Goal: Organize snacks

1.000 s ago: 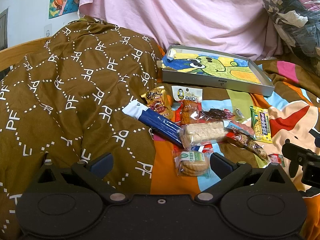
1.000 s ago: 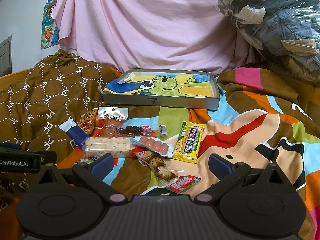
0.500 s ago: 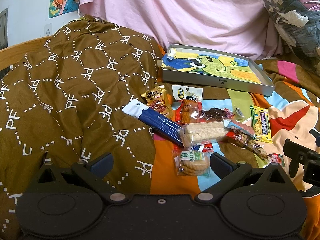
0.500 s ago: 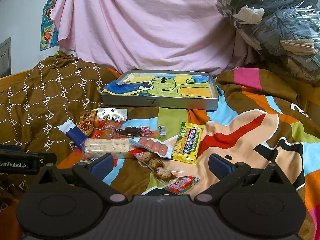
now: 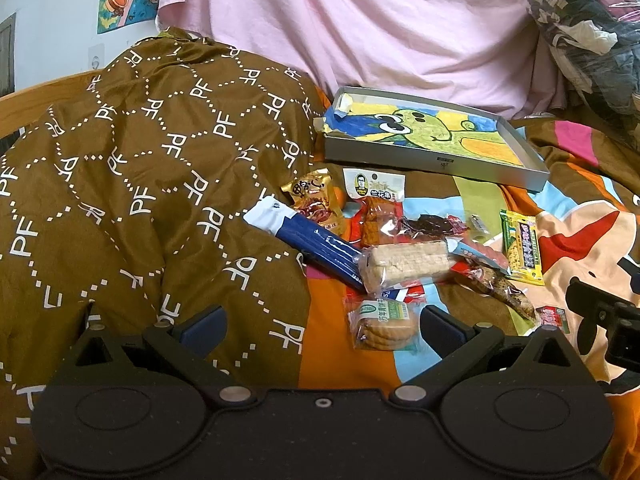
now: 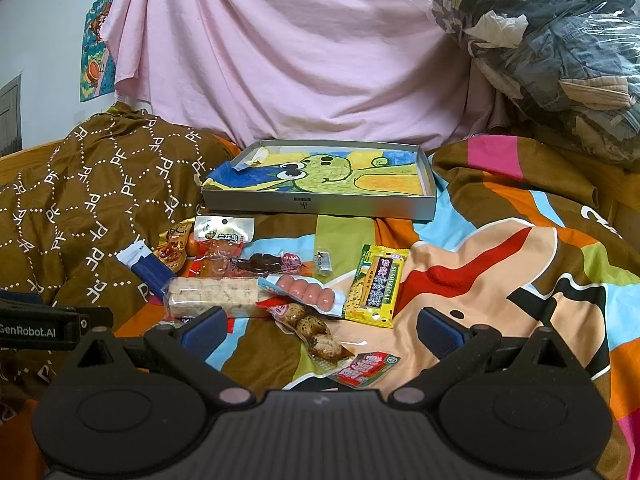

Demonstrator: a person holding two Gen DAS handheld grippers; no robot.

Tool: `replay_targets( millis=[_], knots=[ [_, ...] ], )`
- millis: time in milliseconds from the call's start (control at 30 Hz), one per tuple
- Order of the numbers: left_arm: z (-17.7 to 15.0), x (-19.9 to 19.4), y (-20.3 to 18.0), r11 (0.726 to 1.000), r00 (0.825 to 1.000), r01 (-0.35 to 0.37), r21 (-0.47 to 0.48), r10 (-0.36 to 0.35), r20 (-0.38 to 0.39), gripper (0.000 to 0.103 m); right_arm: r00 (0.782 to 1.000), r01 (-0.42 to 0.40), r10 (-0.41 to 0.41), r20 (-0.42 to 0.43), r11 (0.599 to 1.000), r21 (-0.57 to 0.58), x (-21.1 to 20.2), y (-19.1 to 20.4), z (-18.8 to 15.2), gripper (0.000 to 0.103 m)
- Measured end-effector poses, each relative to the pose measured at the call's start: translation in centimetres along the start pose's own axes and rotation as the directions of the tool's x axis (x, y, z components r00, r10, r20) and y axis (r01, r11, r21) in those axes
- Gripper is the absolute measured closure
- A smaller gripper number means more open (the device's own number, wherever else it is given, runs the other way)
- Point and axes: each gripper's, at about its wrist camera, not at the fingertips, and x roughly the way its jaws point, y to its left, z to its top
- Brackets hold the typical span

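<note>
Several snack packets lie on the bed cover in front of a shallow grey box [image 5: 432, 162] [image 6: 320, 205] lined with a green cartoon drawing. Among them are a blue-and-white bar [image 5: 316, 246], a clear pack of pale wafers [image 5: 406, 264] [image 6: 214, 296], a round biscuit pack [image 5: 382, 324], a yellow packet [image 5: 522, 248] [image 6: 374, 286], pink sausages [image 6: 308, 290], speckled eggs [image 6: 314, 326] and a small red packet [image 6: 364, 368]. My left gripper [image 5: 322, 326] is open and empty, just short of the biscuit pack. My right gripper [image 6: 320, 328] is open and empty, over the eggs.
A brown patterned quilt [image 5: 132, 184] is heaped on the left. A pink sheet [image 6: 300, 52] hangs behind the box. A plastic-wrapped bundle of clothes [image 6: 548, 48] sits at the back right. The other gripper shows at the edge of each view [image 5: 604, 320] [image 6: 44, 328].
The right gripper has risen and eased back a little, so the box and snacks sit lower in its view. The left gripper has barely moved. Both stay open.
</note>
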Motion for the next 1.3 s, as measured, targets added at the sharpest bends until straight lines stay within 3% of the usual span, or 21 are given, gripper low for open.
replay_targets(
  millis=[300,533,633,767,867,1067,1300],
  knots=[
    [0.0,0.3,-0.1,0.999,1.0,0.018,-0.027,-0.018,-0.01,0.001,1.0,-0.014,0.014,-0.012,1.0,0.018,0.2,-0.2,0.0,0.0],
    [0.3,1.2,0.1,0.998,0.998,0.045,-0.049,-0.047,-0.039,0.001,0.994,-0.101,0.103,-0.031,0.993,0.068,0.9,-1.2,0.0,0.0],
    [0.6,2.1,0.2,0.997,0.994,0.074,-0.036,-0.077,-0.08,0.001,0.98,-0.17,0.177,-0.085,0.982,0.083,1.9,-1.5,0.1,0.0],
    [1.3,3.6,-0.1,0.991,0.984,0.132,0.023,-0.128,-0.121,0.001,0.948,-0.287,0.296,-0.12,0.954,0.088,3.0,-2.2,0.8,0.0],
    [2.1,4.6,-0.8,0.982,0.983,0.152,0.111,-0.138,-0.123,0.001,0.936,-0.319,0.319,-0.148,0.947,0.027,3.7,-2.4,1.8,0.0],
    [2.7,7.1,-2.1,0.943,0.981,0.174,0.284,-0.141,-0.133,0.001,0.931,-0.316,0.293,-0.218,0.945,-0.08,5.5,-3.1,3.3,0.0],
    [1.1,8.9,-2.7,0.909,0.954,0.275,0.313,-0.216,-0.21,0.001,0.912,-0.323,0.279,-0.301,0.94,-0.109,8.2,-3.3,2.6,0.0]
  ],
)
